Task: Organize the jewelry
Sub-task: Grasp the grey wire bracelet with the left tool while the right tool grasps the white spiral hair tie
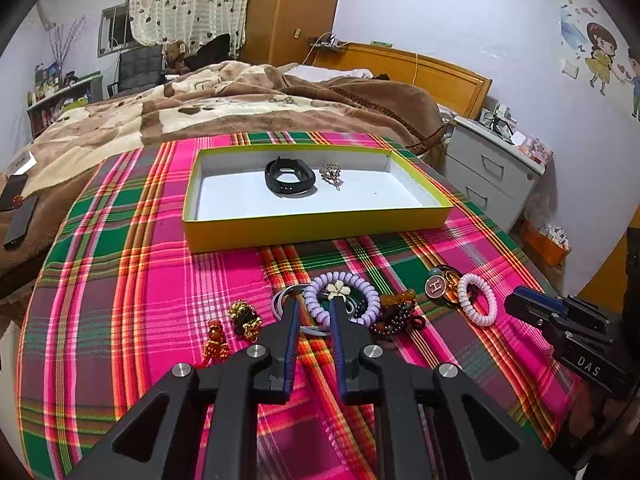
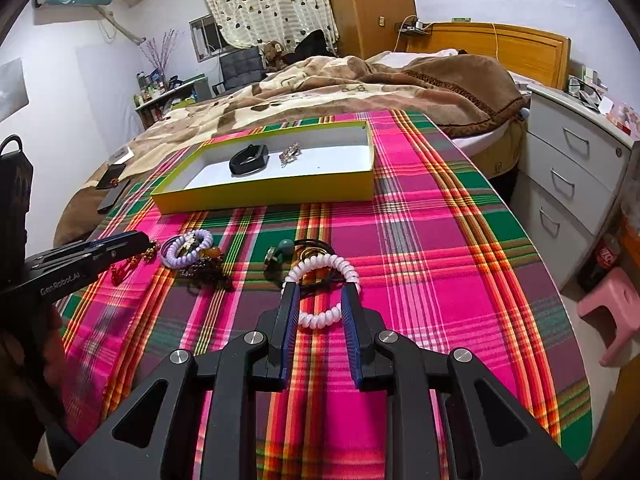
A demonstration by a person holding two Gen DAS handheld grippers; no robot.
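A yellow-walled tray [image 1: 316, 228] at the far side of the plaid table holds a black watch band [image 1: 290, 178] and a small brooch [image 1: 330, 174]. Nearer lies a jewelry heap. My left gripper [image 1: 315, 304] is open, its fingers straddling the near-left part of a purple coil hair tie [image 1: 360, 284] that carries a flower. Beside the tie are brown beads [image 1: 396, 316] and gold-red ornaments [image 1: 244, 316]. My right gripper [image 2: 320, 288] is open over a white coil tie [image 2: 320, 320], whose near arc shows between the fingers. I cannot tell whether either touches.
A bed with a brown blanket [image 1: 240, 112] runs behind the table, with two phones [image 1: 20, 220] on its left part. Grey drawers [image 1: 492, 172] stand at the right, and a pink stool [image 2: 612, 312] is on the floor. An "H" charm [image 1: 435, 286] lies by the white tie.
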